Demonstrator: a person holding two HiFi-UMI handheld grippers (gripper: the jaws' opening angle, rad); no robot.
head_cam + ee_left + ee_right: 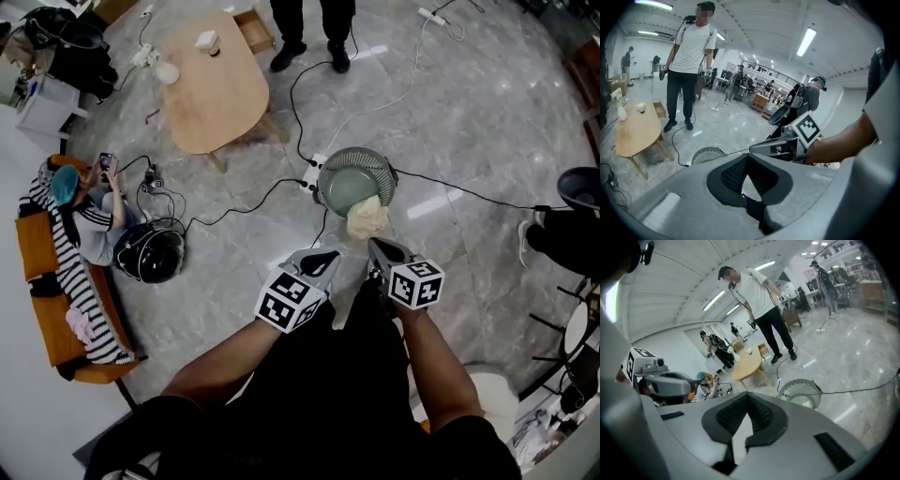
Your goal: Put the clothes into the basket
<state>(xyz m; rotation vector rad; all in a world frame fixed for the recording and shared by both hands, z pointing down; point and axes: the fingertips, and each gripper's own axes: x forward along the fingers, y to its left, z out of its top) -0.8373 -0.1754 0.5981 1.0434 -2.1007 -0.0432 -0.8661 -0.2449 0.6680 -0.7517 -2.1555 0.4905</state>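
A round grey-green slatted basket (pixel 354 180) stands on the marble floor ahead of me. A cream cloth (pixel 367 218) lies bunched on its near rim, half inside. My left gripper (pixel 322 259) and right gripper (pixel 379 247) are held side by side above the floor, short of the basket and apart from the cloth. The left gripper (pixel 747 159) has its pads together at the tip with nothing between them. So has the right gripper (pixel 747 397), which points over the basket (pixel 799 392). From the left gripper view only the basket's rim (pixel 707 153) shows.
A wooden table (pixel 214 82) stands far left, with a standing person (pixel 311 33) beyond it. A seated person (pixel 92 208) is on an orange sofa (pixel 47 281), with a black helmet (pixel 150 251) nearby. Cables and a power strip (pixel 308 174) run beside the basket. A dark chair (pixel 579 187) stands at the right.
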